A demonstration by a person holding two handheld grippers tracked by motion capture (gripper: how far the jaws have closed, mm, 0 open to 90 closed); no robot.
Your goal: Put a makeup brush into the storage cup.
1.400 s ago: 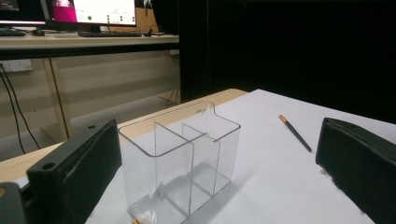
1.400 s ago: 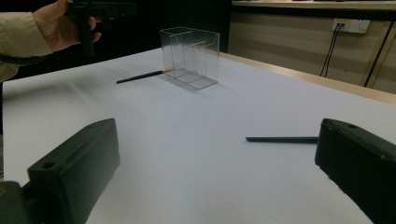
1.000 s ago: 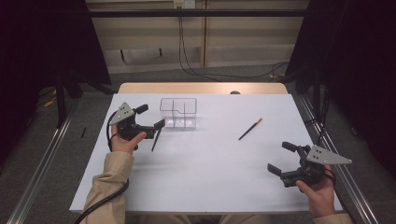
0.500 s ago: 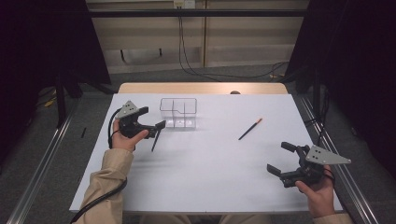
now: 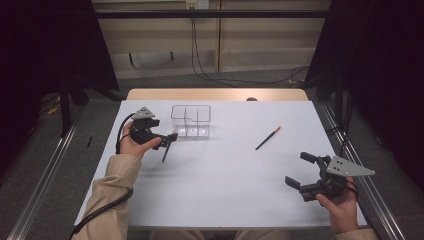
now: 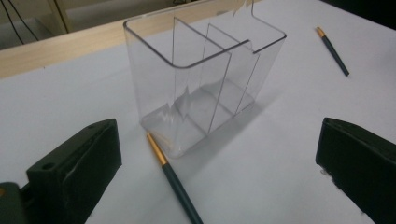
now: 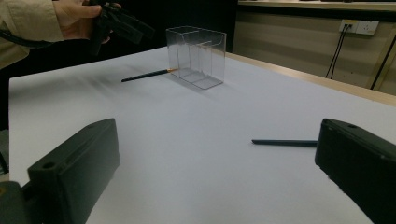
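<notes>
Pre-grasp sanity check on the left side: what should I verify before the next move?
1. Left gripper open: ok, jaws wide apart.
2. Near pencil between its jaws: ok, lying flat on the table.
3. Pencil clear of the clear box: cannot tell, its gold end lies right at the base.
4. Box upright, compartments empty: ok.
5. Right gripper out of the way: ok, open, at the table's other side.
6. Far pencil undisturbed: ok, flat.

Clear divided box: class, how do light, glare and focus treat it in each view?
High view: the clear divided box looks faint, with pale glints at its base. Left gripper view: it is sharp, jagged reflections on its walls, a soft shadow on the white table, near jaws blurred. Right gripper view: dimmer, edges still readable.
</notes>
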